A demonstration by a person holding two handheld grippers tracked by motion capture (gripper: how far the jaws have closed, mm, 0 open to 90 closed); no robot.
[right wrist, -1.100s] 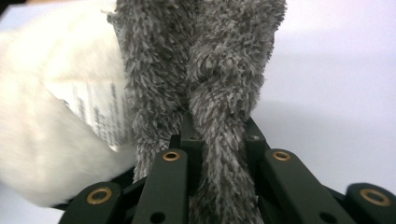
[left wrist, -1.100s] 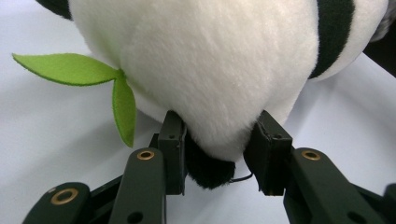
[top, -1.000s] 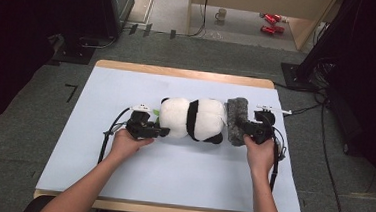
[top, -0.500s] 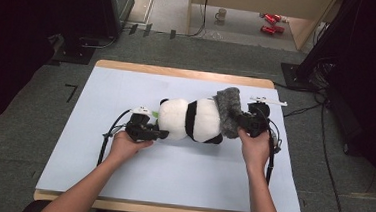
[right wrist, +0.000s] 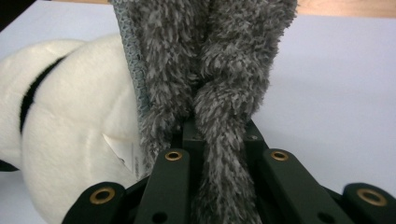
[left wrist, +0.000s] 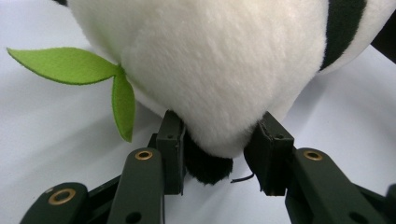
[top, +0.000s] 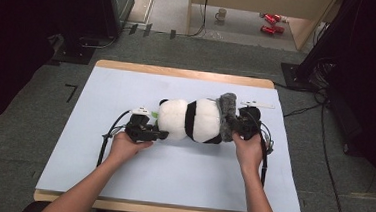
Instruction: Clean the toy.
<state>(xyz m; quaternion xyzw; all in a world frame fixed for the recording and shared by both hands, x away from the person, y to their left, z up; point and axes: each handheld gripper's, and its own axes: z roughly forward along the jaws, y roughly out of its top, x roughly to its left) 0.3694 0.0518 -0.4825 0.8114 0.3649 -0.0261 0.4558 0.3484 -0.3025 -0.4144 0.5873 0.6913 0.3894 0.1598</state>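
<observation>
In the high view, a plush panda (top: 195, 120) lies on its side near the middle of the pale blue surface (top: 120, 181). The left hand-held gripper (top: 155, 133) is at the left end of the toy, and the right hand-held gripper (top: 235, 124) is at the right end, where a grey fuzzy cloth (top: 227, 109) stands against the toy. A white mug (top: 222, 14) and red cans (top: 269, 22) are on the floor far behind the surface.

In the left gripper view, the left hand-held gripper (left wrist: 218, 154) has its jaws on both sides of the white rounded end of the plush panda (left wrist: 215, 70), and they press into the plush. A green felt leaf (left wrist: 65, 65) sticks out from the toy on the left.

In the right gripper view, the right hand-held gripper (right wrist: 219, 135) is clamped together on a fold of the grey fuzzy cloth (right wrist: 205, 56). The plush panda (right wrist: 70, 121) lies just beside the cloth, touching it, and a small white label (right wrist: 122, 151) shows on its body.
</observation>
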